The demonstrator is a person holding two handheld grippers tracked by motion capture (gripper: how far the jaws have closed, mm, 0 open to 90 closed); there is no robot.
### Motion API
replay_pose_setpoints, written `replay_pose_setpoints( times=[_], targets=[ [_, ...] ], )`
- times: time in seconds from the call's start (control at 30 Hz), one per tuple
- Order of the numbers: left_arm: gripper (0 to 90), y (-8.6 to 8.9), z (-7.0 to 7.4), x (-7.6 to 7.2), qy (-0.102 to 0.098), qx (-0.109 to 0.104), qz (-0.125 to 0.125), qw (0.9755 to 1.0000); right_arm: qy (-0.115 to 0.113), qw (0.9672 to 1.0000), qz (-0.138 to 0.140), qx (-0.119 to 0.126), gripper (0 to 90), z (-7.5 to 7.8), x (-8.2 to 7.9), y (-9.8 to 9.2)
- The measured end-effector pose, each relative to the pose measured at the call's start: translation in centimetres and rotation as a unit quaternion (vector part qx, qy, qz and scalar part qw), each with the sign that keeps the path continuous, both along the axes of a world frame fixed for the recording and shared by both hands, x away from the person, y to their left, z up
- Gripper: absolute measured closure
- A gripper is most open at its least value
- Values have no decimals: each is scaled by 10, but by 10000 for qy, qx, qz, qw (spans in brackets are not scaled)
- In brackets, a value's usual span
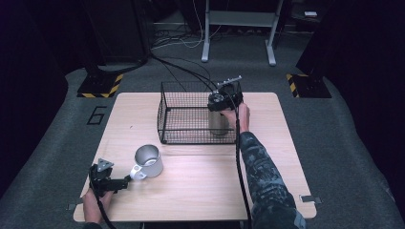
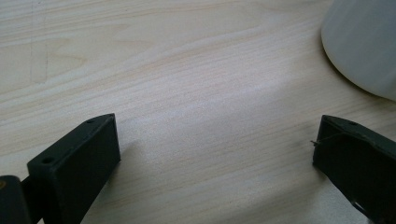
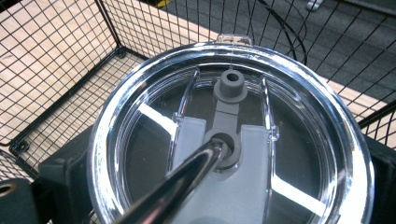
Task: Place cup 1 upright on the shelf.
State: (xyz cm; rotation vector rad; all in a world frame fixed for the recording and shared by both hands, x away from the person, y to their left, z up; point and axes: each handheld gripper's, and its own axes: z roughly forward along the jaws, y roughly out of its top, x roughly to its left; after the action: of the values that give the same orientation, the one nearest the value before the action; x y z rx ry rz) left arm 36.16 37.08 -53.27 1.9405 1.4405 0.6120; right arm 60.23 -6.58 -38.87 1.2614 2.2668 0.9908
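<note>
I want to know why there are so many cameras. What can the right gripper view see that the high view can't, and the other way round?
The right gripper view alone gives the close-up of the tumbler's clear lid: its grey slider and a metal straw going through the hole.

The high view alone takes in the whole wooden table, the metal mug and the left gripper by the mug's handle.

Both show the steel tumbler inside the black wire basket, with the right gripper around its top.

Left tongs (image 1: 125, 181) agape and low; right tongs (image 1: 220, 106) clamped.
</note>
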Motion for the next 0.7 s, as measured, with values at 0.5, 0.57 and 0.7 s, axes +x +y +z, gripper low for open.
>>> replay_pose_setpoints(
  times=[0.5, 0.57, 0.7],
  targets=[
    [5, 0, 0, 0, 2, -6, -1, 10000, 162, 9998, 81, -63, 0, 17, -8, -11],
    [5, 0, 0, 0, 6, 1, -9, 10000, 175, 9998, 92, -11, 0, 19, -10, -14],
    [5, 0, 0, 0, 16, 19, -20, 10000, 75, 9999, 72, 58, 0, 26, -15, -18]
  ],
)
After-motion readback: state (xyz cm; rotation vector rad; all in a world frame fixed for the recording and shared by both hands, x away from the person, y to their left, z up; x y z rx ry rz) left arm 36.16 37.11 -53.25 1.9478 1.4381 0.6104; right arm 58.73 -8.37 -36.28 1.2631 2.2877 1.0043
